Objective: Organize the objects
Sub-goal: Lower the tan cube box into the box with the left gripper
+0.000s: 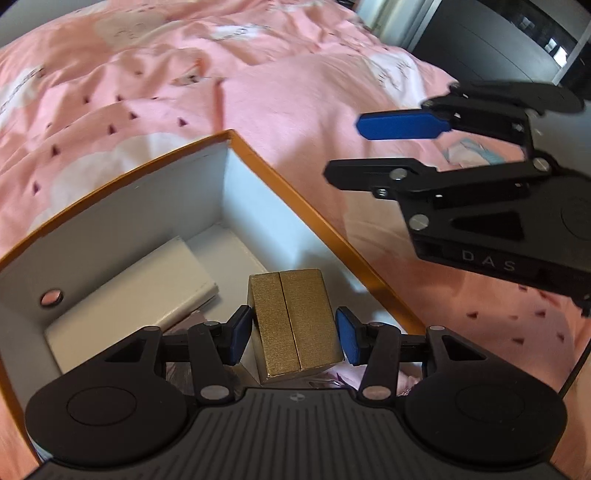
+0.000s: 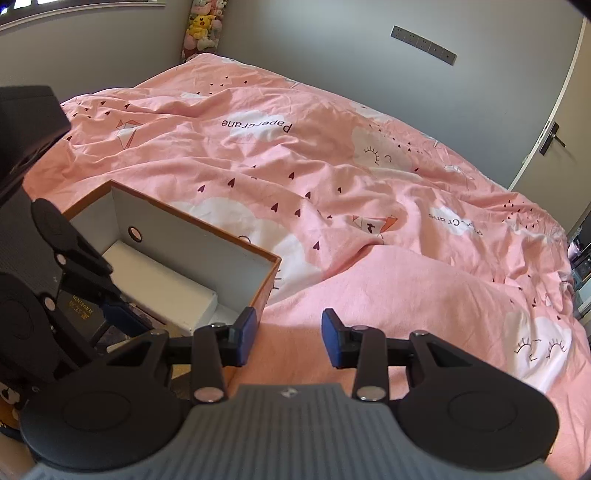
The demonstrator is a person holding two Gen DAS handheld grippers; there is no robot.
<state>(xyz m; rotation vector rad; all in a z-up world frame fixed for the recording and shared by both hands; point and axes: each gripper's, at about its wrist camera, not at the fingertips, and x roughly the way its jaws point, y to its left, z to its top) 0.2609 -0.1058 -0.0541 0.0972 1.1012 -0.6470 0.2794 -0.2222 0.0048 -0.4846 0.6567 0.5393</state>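
An orange-rimmed cardboard box with white inner walls lies on the pink bed; it also shows in the right wrist view. My left gripper is over the box with its blue pads around a gold box; the left pad touches it, and a small gap shows at the right pad. A white flat box lies inside against the far wall. My right gripper is open and empty, hovering over the bedspread just right of the box; it also shows in the left wrist view.
The pink patterned bedspread covers the wide bed. Grey walls, a door at right and plush toys in the far corner. Dark furniture stands beyond the bed.
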